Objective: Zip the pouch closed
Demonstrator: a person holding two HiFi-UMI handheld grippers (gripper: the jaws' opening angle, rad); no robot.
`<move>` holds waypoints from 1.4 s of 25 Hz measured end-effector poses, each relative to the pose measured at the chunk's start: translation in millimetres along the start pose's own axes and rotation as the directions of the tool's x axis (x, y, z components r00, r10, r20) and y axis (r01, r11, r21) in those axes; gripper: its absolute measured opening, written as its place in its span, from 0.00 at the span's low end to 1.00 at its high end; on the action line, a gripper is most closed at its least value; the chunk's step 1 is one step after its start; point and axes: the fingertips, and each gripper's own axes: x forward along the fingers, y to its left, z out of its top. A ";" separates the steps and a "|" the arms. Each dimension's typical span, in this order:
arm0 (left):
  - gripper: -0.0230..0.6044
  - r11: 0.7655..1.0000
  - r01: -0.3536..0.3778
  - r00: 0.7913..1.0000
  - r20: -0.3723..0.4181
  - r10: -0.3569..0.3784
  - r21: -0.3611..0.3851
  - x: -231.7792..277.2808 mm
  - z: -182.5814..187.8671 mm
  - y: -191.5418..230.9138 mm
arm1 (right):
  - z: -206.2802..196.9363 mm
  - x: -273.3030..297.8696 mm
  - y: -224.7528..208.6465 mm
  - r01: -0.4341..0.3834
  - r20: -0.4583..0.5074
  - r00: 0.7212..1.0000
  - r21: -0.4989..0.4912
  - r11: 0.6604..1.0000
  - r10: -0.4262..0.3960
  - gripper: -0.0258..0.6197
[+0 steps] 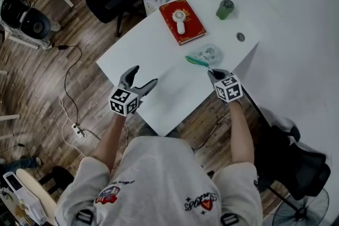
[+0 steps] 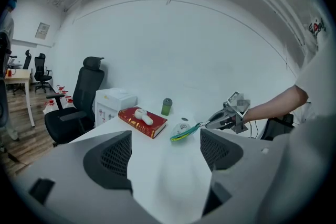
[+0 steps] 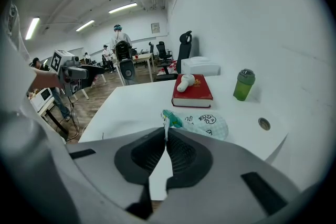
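Head view: the pouch (image 1: 205,54) lies on the white table (image 1: 159,55) near its right edge, beside a red book (image 1: 183,21).

Left gripper view: the left gripper (image 2: 165,152) has its jaws wide apart with nothing between them.

Right gripper view: the right gripper (image 3: 166,134) has its jaws together, pinching the zipper pull (image 3: 166,122) at the pouch's teal end.

I see table (image 1: 175,87) smooth matt white; pouch (image 1: 207,54) soft, see-through (plastic, I think); book (image 1: 193,24) glossy red cover; floor (image 1: 37,82) wood planks.
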 end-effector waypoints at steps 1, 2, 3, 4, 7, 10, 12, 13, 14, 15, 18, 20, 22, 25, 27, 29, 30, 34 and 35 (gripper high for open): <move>0.68 1.000 0.004 1.000 0.005 -0.004 0.004 -0.3 3.6 -1.0 | 5.4 -4.4 0.8 0.000 0.009 1.000 0.002 1.000 0.000 0.06; 0.68 1.000 0.008 1.000 0.010 -0.008 0.008 -0.4 7.2 -2.2 | 11.0 -8.9 1.6 0.000 0.017 1.000 0.003 1.000 0.000 0.06; 0.68 1.000 0.011 1.000 0.016 -0.012 0.012 -0.4 10.7 -3.4 | 16.2 -13.4 2.3 -0.001 0.024 1.000 0.005 1.000 0.001 0.06; 0.68 1.000 0.015 1.000 0.021 -0.016 0.015 -0.1 13.7 -4.7 | 21.1 -17.8 3.1 -0.002 0.033 0.999 0.009 1.000 0.002 0.06; 0.68 0.999 0.028 0.999 0.034 -0.029 0.027 2.3 21.6 -9.3 | 35.7 -31.3 5.2 -0.005 0.066 0.998 0.018 1.000 0.004 0.06; 0.68 0.998 0.039 0.998 0.045 -0.041 0.040 6.1 29.7 -13.1 | 45.6 -42.2 6.6 -0.004 0.085 0.996 0.010 1.000 0.003 0.06; 0.68 0.998 0.045 0.998 0.052 -0.048 0.047 7.6 34.0 -14.7 | 50.6 -49.3 10.1 -0.004 0.100 0.995 0.007 1.000 0.003 0.06; 0.68 0.998 0.049 0.997 0.056 -0.052 0.049 7.7 36.4 -15.1 | 53.2 -53.3 12.8 -0.003 0.109 0.994 0.006 1.000 0.003 0.06; 0.68 0.997 0.052 0.997 0.061 -0.055 0.050 7.1 39.0 -15.3 | 55.8 -57.4 16.0 -0.003 0.117 0.993 0.005 1.000 0.002 0.06; 0.68 0.997 0.055 0.996 0.065 -0.058 0.050 6.0 42.0 -15.3 | 58.3 -61.7 19.8 -0.004 0.124 0.992 0.005 1.000 0.004 0.06; 0.68 0.997 0.063 0.994 0.082 -0.067 0.049 2.5 52.0 -15.4 | 63.2 -74.3 32.7 -0.019 0.135 0.991 -0.001 1.000 0.019 0.06; 0.68 0.996 0.072 0.992 0.096 -0.076 0.046 1.3 59.7 -16.1 | 64.8 -81.7 41.6 -0.030 0.139 0.990 -0.018 0.999 0.033 0.06; 0.68 0.995 0.085 0.989 0.114 -0.090 0.042 0.0 67.5 -19.2 | 66.1 -89.3 51.5 -0.044 0.144 0.988 -0.035 0.998 0.048 0.06; 0.68 0.992 0.115 0.984 0.131 -0.120 0.044 -1.5 77.3 -27.8 | 70.8 -102.8 67.0 -0.069 0.163 0.984 -0.045 0.997 0.076 0.07; 0.68 0.989 0.142 0.980 0.133 -0.148 0.050 -1.0 81.7 -35.5 | 76.3 -112.8 75.5 -0.081 0.181 0.979 -0.053 0.995 0.089 0.07; 0.68 0.984 0.167 0.976 0.135 -0.173 0.055 0.8 84.2 -43.3 | 80.0 -121.4 81.0 -0.082 0.194 0.977 -0.069 0.994 0.094 0.06; 0.68 0.983 0.177 0.973 0.137 -0.184 0.056 2.0 85.4 -46.9 | 81.5 -124.9 82.6 -0.080 0.199 0.975 -0.078 0.994 0.094 0.07; 0.67 0.973 0.228 0.962 0.144 -0.231 0.035 7.4 88.6 -59.3 | 86.8 -135.2 81.9 -0.067 0.217 0.972 -0.096 0.993 0.087 0.07; 0.66 0.969 0.244 0.959 0.145 -0.245 0.025 8.7 88.9 -62.0 | 86.7 -136.6 81.4 -0.065 0.216 0.973 -0.100 0.993 0.086 0.06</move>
